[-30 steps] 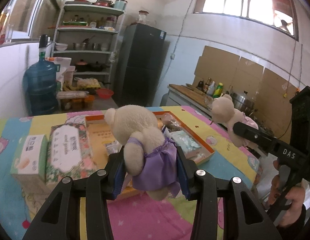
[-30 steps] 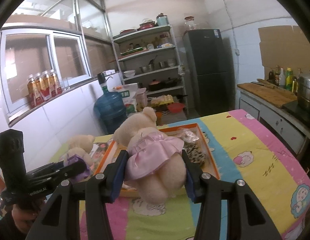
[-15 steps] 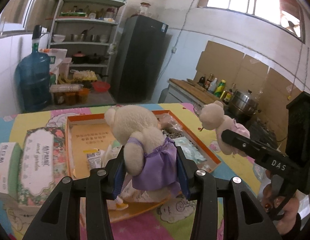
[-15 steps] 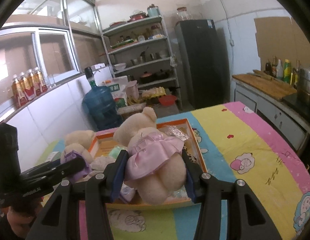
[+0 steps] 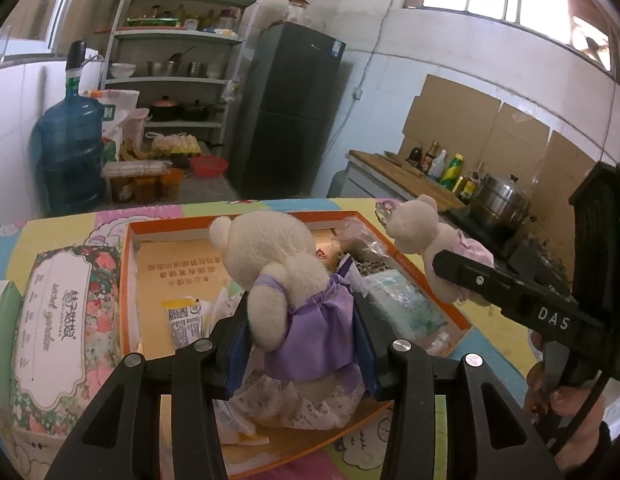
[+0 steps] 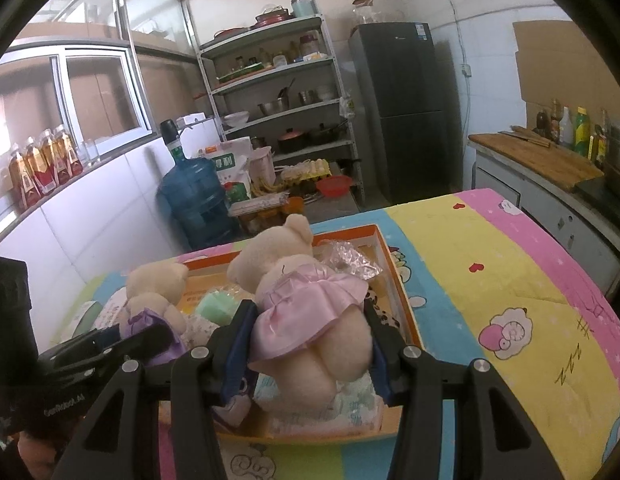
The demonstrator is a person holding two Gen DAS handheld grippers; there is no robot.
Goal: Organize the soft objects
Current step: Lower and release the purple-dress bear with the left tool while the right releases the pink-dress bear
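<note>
My left gripper [image 5: 300, 328] is shut on a cream teddy bear in a purple dress [image 5: 282, 280], held over the near part of an orange-rimmed shallow box [image 5: 126, 280]. My right gripper [image 6: 310, 332] is shut on a cream teddy bear in a pink dress [image 6: 302, 304], held above the same box [image 6: 405, 312]. In the left wrist view the pink-dressed bear [image 5: 421, 228] and the right gripper's finger [image 5: 509, 296] hang over the box's right rim. In the right wrist view the purple-dressed bear [image 6: 154, 292] sits at the left.
The box holds plastic-wrapped packets [image 5: 397, 300], a floral fabric piece [image 5: 294, 408] and a green item [image 6: 216, 306]. Two tissue packs [image 5: 66, 320] lie left of it on the cartoon-print cloth [image 6: 509, 280]. A water jug [image 5: 70, 152], shelves, a fridge and a counter with a steel pot [image 5: 501, 204] stand beyond.
Both grippers moved forward and down over the box, each keeping its bear. The box now lies right under both bears, and the tissue packs slid to the left edge.
</note>
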